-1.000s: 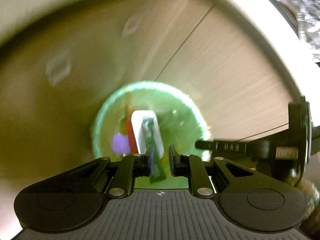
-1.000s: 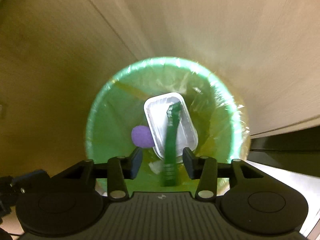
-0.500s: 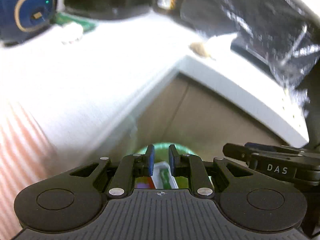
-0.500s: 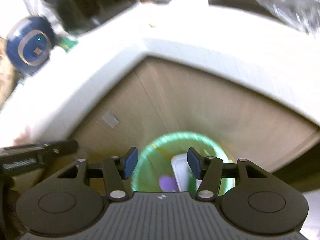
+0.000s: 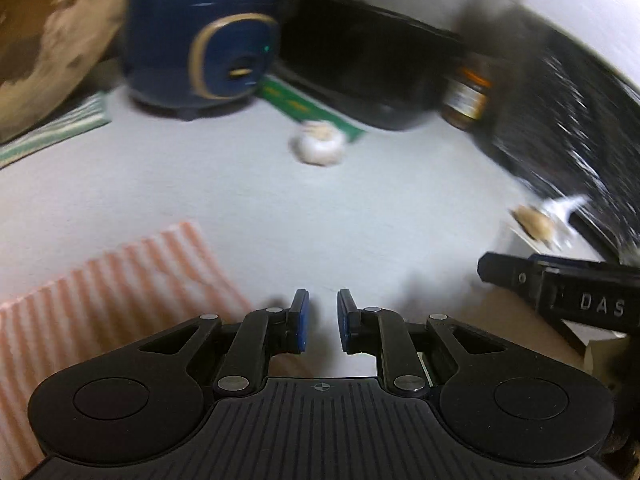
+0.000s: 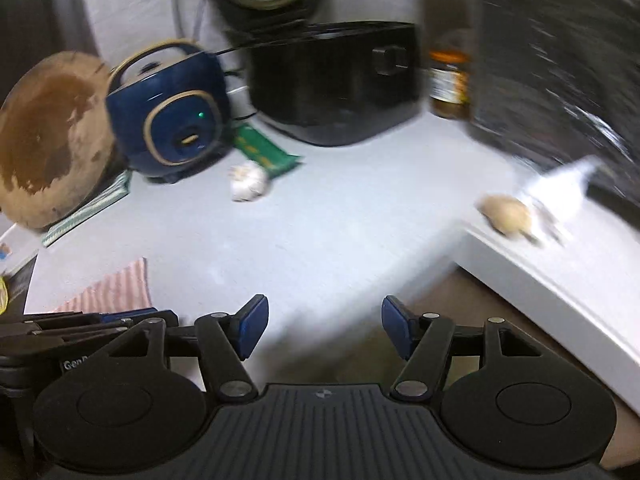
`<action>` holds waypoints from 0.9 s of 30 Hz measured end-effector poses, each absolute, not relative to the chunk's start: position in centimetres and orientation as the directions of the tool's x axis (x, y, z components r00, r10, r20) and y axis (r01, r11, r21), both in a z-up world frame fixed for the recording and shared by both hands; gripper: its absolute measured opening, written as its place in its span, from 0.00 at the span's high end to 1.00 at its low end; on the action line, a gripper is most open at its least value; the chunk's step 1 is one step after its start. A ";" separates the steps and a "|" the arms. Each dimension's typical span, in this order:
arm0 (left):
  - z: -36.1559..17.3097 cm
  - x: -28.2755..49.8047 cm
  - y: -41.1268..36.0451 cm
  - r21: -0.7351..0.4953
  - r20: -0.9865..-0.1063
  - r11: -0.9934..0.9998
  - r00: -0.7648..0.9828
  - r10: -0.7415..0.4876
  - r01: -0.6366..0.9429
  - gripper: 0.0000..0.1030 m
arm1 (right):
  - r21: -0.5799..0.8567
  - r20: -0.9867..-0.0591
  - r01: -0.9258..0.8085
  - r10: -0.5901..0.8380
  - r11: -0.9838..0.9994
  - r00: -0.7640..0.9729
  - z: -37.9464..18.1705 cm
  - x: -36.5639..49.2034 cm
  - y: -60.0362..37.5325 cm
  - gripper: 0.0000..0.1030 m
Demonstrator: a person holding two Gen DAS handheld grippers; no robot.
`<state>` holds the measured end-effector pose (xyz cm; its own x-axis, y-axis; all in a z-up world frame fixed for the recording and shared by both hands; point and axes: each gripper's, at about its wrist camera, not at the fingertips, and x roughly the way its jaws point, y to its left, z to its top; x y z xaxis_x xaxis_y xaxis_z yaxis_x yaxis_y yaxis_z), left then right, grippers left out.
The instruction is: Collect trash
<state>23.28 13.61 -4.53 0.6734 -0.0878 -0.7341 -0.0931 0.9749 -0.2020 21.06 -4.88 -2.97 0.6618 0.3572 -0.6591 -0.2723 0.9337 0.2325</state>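
Note:
A green wrapper (image 5: 308, 110) lies on the white counter (image 5: 280, 208) between the blue cooker and the black appliance; it also shows in the right wrist view (image 6: 266, 151). A white crumpled ball (image 5: 319, 146) lies in front of it, also in the right wrist view (image 6: 248, 181). A brown lump (image 6: 506, 214) with a white scrap (image 6: 560, 190) sits near the counter's corner, also in the left wrist view (image 5: 534, 222). My left gripper (image 5: 323, 320) is empty, its jaws a narrow gap apart, above the counter's front edge. My right gripper (image 6: 324, 330) is open and empty.
A blue rice cooker (image 6: 172, 120), a black appliance (image 6: 336, 80), a jar (image 6: 448, 80) and a round wooden board (image 6: 48, 136) stand at the back. A striped pink cloth (image 5: 112, 292) lies front left. A dark glittery surface (image 6: 560, 80) fills the right.
Both grippers have swung up from over the green bin to face the counter. The green strip seen at the jaws a second ago is gone from them.

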 end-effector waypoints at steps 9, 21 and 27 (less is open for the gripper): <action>-6.9 23.0 23.4 -0.398 -0.632 0.885 0.771 -0.073 -0.242 0.83 | 0.150 -0.656 -0.357 0.363 0.922 0.661 -2.3 28.6 5.0 0.33; -7.1 21.6 24.2 -0.425 -0.624 0.860 0.780 -0.050 -0.284 0.83 | 0.184 -0.710 -0.340 0.363 0.922 0.604 -7.0 39.4 9.6 0.48; -7.0 22.8 22.1 -0.476 -0.635 0.837 0.764 -0.115 -0.270 0.83 | 0.274 -0.709 -0.442 0.489 0.855 0.508 -6.9 33.2 5.5 0.48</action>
<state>22.81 22.08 -6.97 0.7637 -0.1147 -0.6353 -0.2703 0.8369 -0.4760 33.18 5.53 -6.92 0.5083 0.4895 -0.7085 -0.4416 0.8545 0.2736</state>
